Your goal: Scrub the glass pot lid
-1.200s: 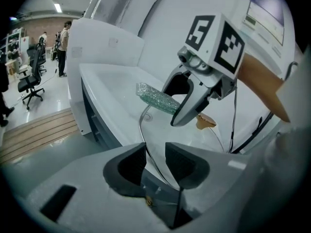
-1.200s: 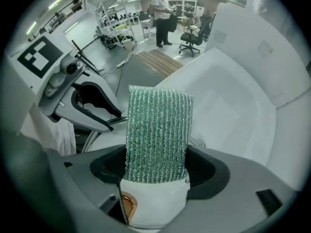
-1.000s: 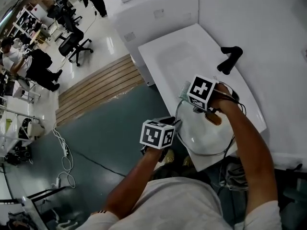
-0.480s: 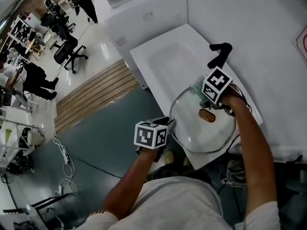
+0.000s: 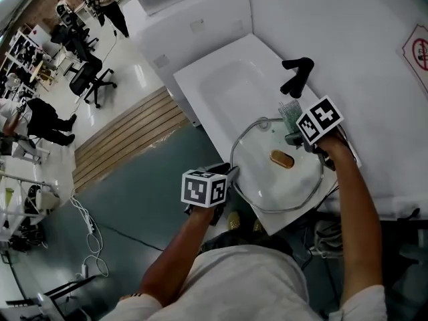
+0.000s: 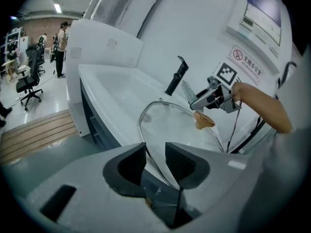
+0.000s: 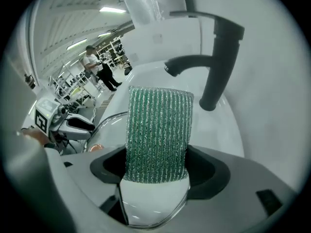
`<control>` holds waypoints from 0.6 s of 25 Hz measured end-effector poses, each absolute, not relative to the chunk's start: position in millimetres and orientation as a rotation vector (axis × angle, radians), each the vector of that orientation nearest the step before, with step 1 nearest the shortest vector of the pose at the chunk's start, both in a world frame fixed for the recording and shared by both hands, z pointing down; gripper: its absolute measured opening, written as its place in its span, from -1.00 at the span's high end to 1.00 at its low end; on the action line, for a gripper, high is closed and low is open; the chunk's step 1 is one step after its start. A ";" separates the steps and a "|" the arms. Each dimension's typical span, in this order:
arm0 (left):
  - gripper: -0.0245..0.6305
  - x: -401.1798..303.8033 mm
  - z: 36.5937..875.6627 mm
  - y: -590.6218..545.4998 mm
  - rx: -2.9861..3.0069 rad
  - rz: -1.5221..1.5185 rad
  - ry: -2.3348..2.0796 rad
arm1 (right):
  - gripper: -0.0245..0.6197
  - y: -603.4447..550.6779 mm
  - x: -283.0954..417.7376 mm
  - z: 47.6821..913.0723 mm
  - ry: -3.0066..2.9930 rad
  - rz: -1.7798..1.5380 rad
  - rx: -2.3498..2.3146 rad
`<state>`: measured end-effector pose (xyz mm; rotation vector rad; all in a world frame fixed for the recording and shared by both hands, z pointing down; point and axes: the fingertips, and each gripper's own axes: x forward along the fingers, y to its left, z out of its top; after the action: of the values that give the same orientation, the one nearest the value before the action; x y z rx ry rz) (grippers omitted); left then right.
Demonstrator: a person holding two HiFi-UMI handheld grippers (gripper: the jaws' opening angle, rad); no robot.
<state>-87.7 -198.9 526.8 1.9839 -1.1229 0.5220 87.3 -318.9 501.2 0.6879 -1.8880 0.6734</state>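
Over the near end of the white sink (image 5: 221,92), in front of the black faucet (image 5: 297,72), the glass pot lid (image 5: 267,186) sits tilted, its near rim out past the basin's edge. The left gripper (image 6: 155,155) grasps that near rim, with the metal band running down between its dark pads. The right gripper (image 7: 158,178) is clenched on a green scouring pad (image 7: 158,130), which stands up from the jaws at the lid's far edge beside the faucet. A brown knob (image 5: 281,158) marks the lid's centre. The lid is probably stiff, fairly heavy for its thinness, breakable, and slick if wet. The metal rim looks the safest hold, since bare glass could slide between pads. Scrubbing pressure is best kept moderate and aimed toward the held side, so the lid does not pivot or knock the basin
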 end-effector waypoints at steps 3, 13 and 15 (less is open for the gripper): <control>0.52 -88.1 526.5 -198.8 1.996 0.522 -1.128 | -0.16 -310.6 81.5 475.6 -1.914 0.528 0.707; 0.51 -88.3 526.5 -198.8 2.022 0.508 -1.134 | -0.16 -230.7 10.5 446.1 -1.881 0.117 0.538; 0.51 -88.5 526.7 -198.5 2.023 0.503 -1.139 | -0.16 -220.5 3.7 454.2 -1.838 0.069 0.519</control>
<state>-88.5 -198.5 526.7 2.0230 -1.1386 0.5031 3.7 -220.5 454.2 0.5195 -1.8378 0.0690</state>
